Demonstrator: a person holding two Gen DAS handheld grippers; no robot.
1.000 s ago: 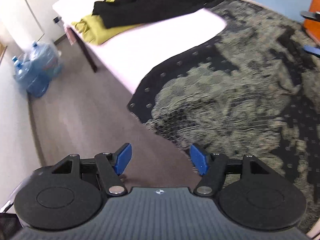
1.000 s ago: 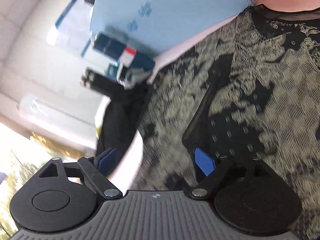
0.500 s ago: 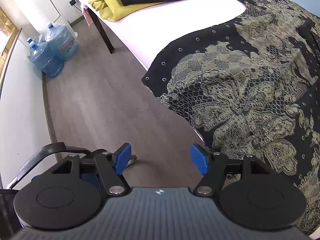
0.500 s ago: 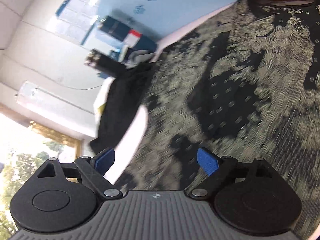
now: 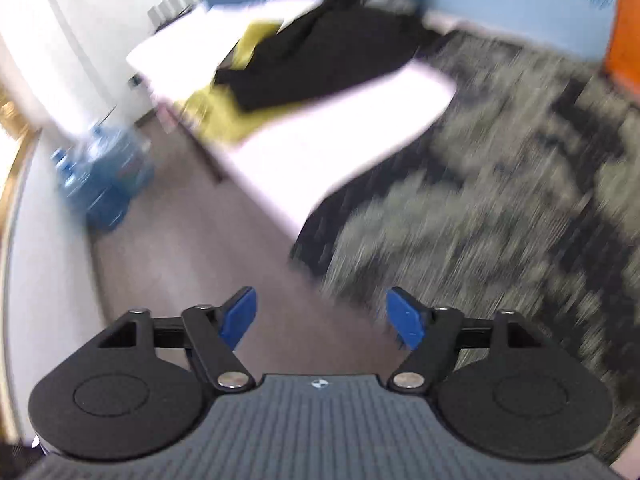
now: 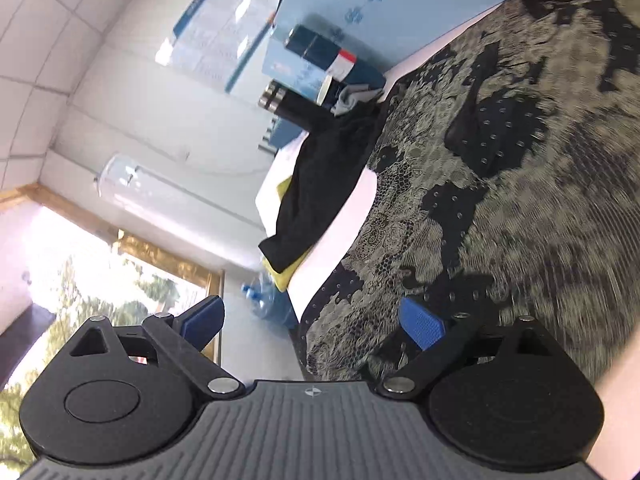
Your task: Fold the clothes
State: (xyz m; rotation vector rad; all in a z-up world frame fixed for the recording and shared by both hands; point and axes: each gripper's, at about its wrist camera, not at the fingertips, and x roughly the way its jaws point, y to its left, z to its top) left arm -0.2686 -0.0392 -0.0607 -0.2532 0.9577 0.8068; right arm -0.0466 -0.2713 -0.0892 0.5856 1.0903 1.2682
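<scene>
Your left gripper (image 5: 320,316) spread wide and empty near the lace-print garment (image 5: 500,208), your right gripper (image 6: 312,322) wide too, black cloth (image 5: 332,60) far behind

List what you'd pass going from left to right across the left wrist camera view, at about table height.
Blue plastic water jugs on the floor → olive-yellow garment → bare white tabletop → black-and-beige lace-patterned garment draped over the table edge. The view is motion-blurred.
</scene>
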